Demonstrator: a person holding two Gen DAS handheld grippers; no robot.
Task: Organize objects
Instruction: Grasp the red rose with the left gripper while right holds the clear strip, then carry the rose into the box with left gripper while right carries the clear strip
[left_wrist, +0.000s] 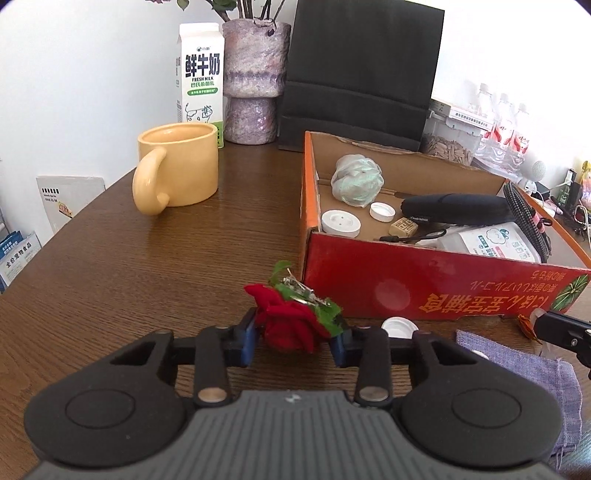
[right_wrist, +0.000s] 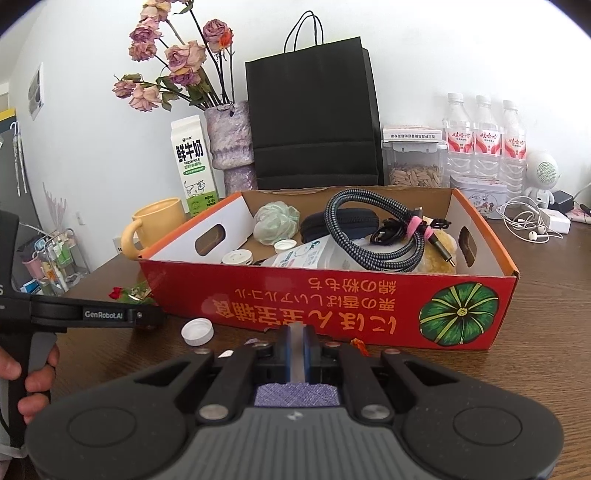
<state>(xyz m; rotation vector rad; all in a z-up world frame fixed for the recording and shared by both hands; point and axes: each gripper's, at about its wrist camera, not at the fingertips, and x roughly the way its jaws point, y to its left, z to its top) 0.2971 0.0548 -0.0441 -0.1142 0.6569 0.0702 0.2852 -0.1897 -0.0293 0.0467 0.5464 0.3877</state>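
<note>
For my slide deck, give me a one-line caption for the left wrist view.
Left gripper with jaws around a red rose on the wooden table, beside the red cardboard box.

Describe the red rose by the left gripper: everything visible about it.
The red rose is a small, seemingly artificial bloom with deep red fabric-like petals, green leaves and a silvery metal clip or pin behind the head. It lies on its side on the brown wooden table, just in front of the red cardboard box. The left gripper has its blue-padded fingers on either side of the bloom, close against it; whether they grip it is unclear.
</note>
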